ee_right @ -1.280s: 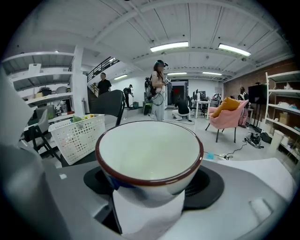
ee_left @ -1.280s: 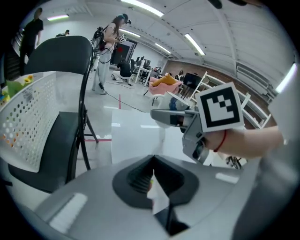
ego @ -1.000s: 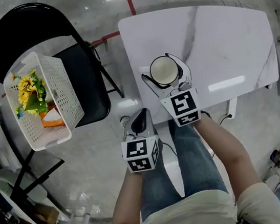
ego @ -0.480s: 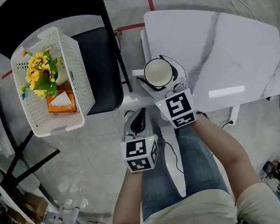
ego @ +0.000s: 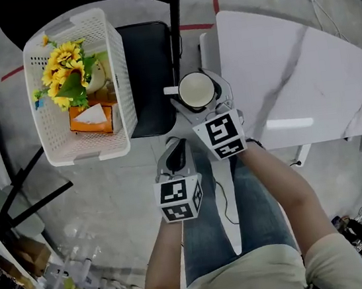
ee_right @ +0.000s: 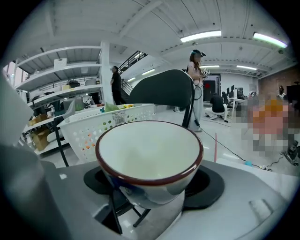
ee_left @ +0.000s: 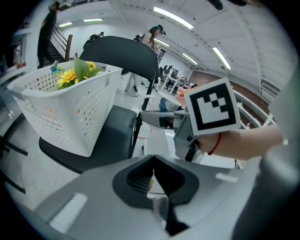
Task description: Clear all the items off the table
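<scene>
A white bowl with a dark red rim hangs level, its mouth up, between the jaws of my right gripper, which is shut on its sides. It is in the air over the gap between the white marble table and the black chair. In the right gripper view the bowl fills the centre, with the white basket behind it. My left gripper is shut and empty, below and left of the bowl, over the floor. Its jaws meet in the left gripper view.
The white perforated basket sits on the chair seat. It holds yellow sunflowers and an orange tissue box. The person's legs are below the grippers. Cables lie on the floor past the table. People stand far off in the room.
My right gripper has carried the bowl left, from over the table's edge to beside the chair. The left gripper went the same way. Basket and chair now lie closer to both.
</scene>
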A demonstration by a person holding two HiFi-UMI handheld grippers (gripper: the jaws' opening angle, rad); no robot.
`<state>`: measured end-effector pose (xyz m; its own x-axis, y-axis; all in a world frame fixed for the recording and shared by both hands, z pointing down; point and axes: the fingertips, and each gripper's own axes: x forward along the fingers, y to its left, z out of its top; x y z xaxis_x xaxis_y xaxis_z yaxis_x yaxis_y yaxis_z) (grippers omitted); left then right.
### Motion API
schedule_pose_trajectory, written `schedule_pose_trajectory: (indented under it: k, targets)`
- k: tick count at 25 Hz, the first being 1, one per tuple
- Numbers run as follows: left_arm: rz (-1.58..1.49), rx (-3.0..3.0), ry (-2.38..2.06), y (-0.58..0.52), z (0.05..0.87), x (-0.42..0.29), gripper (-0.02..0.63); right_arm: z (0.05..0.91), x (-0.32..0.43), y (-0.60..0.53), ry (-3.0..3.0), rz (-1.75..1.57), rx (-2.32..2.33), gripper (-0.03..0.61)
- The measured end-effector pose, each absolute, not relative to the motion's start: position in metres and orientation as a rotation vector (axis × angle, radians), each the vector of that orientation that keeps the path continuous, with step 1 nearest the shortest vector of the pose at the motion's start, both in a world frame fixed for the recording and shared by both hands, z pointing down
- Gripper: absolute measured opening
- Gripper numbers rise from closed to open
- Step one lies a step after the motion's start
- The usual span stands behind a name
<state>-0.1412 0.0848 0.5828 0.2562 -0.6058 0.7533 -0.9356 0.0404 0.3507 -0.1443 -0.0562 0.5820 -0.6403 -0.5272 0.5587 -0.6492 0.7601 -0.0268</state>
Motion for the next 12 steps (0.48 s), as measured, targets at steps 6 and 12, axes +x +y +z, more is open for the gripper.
schedule_pose_trajectory:
  k: [6, 12]
  targets:
    - [0.456, 1.613, -1.474, 0.086, 0.594, -0.176, 0.009, 0.606, -0.188, -0.056, -2.427, 0.301, 0.809, 0.394]
    - [0.440, 1.574, -1.494, 0.090, 0.607, -0.203, 0.009, 0.635, -0.222, -0.056, -2.413, 0.284, 0.768, 0.394]
